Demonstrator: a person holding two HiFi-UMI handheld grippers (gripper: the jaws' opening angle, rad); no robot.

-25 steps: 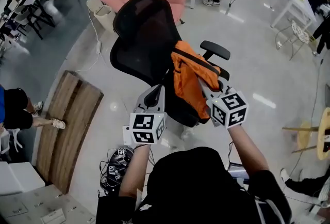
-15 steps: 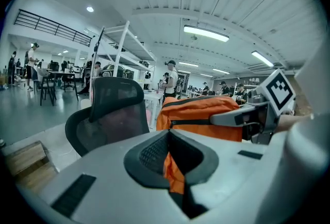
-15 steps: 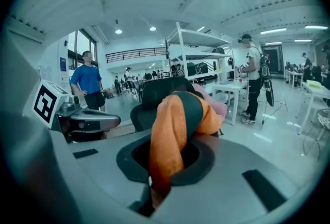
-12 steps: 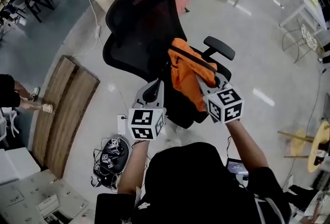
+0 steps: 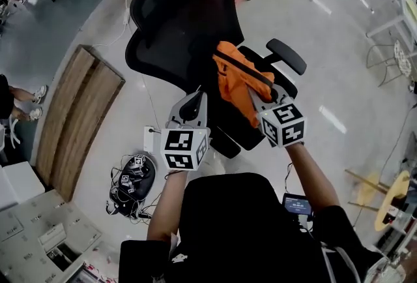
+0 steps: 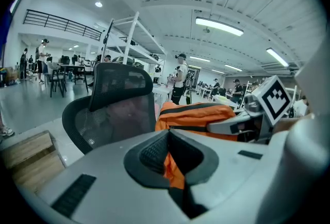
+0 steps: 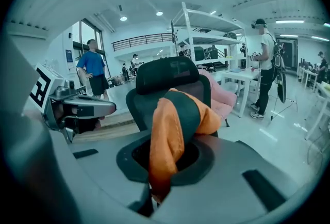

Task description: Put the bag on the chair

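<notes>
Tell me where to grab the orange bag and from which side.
Pinch the loose fabric at the near edge of the orange bag, coming from the front of the chair, opposite its backrest. The bag is soft and limp, so a fold fits between the jaws; the left gripper and right gripper each pinch such a fold.

Open-plan lab hall: white tables (image 7: 241,75), tall white racks (image 7: 202,17), ceiling strip lights (image 6: 219,26), polished grey floor (image 5: 329,57).

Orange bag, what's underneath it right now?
Under the orange bag is the black chair seat. The bag covers most of it, so whether they touch cannot be seen.
</notes>
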